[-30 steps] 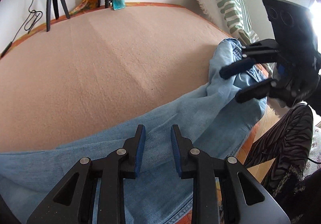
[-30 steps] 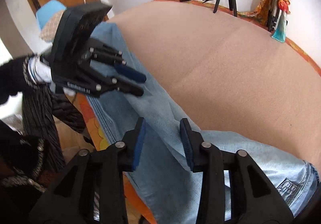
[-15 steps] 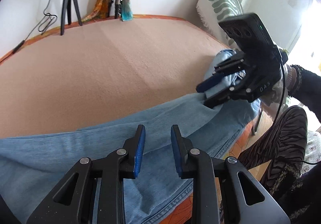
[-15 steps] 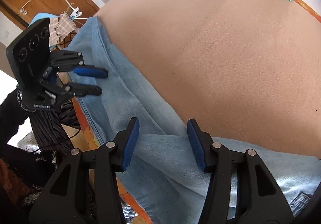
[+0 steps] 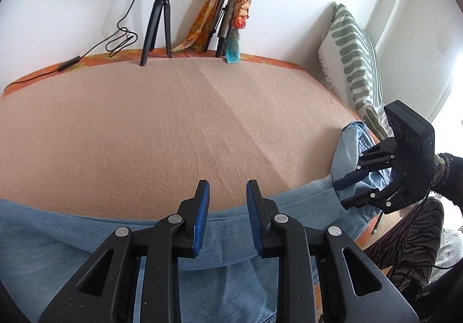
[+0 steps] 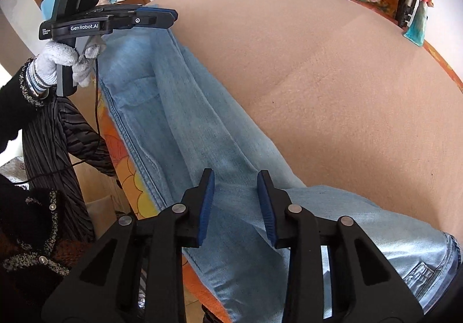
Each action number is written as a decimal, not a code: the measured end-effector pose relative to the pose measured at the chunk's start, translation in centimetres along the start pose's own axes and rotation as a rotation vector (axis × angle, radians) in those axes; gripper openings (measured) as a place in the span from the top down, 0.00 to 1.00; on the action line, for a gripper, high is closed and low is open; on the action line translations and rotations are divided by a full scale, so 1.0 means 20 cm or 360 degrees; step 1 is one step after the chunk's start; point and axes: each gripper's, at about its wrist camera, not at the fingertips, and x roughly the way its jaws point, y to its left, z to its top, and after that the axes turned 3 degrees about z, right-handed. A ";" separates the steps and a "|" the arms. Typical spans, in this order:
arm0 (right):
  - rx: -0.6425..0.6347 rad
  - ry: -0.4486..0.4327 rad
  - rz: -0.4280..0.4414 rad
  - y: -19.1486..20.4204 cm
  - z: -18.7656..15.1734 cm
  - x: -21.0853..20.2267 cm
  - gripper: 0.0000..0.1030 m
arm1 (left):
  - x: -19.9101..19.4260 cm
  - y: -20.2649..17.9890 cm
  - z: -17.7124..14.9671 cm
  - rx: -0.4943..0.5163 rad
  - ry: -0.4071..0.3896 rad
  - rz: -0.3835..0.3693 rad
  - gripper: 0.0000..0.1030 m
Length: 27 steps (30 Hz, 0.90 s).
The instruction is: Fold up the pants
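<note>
Light blue jeans (image 6: 185,126) lie stretched along the near edge of a bed with a pinkish blanket (image 5: 179,126). Their waist end (image 6: 416,262) is at the lower right of the right wrist view. My right gripper (image 6: 235,188) points down over the jeans near the waist. Its jaws are closing, with denim between the pads and no pressing grip to be seen. In the left wrist view it (image 5: 348,191) straddles a denim fold. My left gripper (image 5: 227,198) is narrowly open and empty above the jeans (image 5: 231,236). A gloved hand (image 6: 62,62) holds it (image 6: 170,15) over the far leg end.
A ring light on a tripod (image 5: 157,31), a cable (image 5: 115,39) and a scarf-draped stand (image 5: 231,5) line the wall behind the bed. A striped pillow (image 5: 356,62) leans at the right end. The person's striped trousers (image 6: 58,132) are beside the bed edge.
The two grippers have drawn apart along the jeans. My left gripper rose and now looks further up the wall. My right gripper sank toward the denim; its jaws widened, then narrowed.
</note>
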 end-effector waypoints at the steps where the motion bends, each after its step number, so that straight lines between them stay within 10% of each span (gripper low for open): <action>1: 0.0003 0.0002 0.0000 0.01 0.01 0.02 0.67 | 0.00 -0.01 0.00 0.0004 0.0004 -0.0009 0.77; 4: -0.0028 0.0011 -0.0004 0.04 0.04 0.06 0.70 | 0.00 -0.03 0.00 0.0028 0.0006 -0.0030 0.77; 6: -0.0096 0.0021 0.0029 0.07 0.04 0.06 0.95 | 0.00 -0.03 0.00 0.0035 0.0000 -0.0036 0.77; 13: -0.0279 -0.0010 -0.0286 0.16 0.07 0.04 0.99 | 0.02 -0.10 0.02 -0.0011 0.0000 -0.0237 0.77; 20: -0.0208 0.0047 -0.0090 0.09 0.07 -0.01 0.99 | 0.26 -0.38 -0.05 0.0204 0.0283 -0.0379 0.77; 27: 0.0158 -0.0006 -0.0023 -0.32 0.03 -0.19 0.41 | 0.33 -0.45 -0.09 0.0287 0.0368 -0.0374 0.77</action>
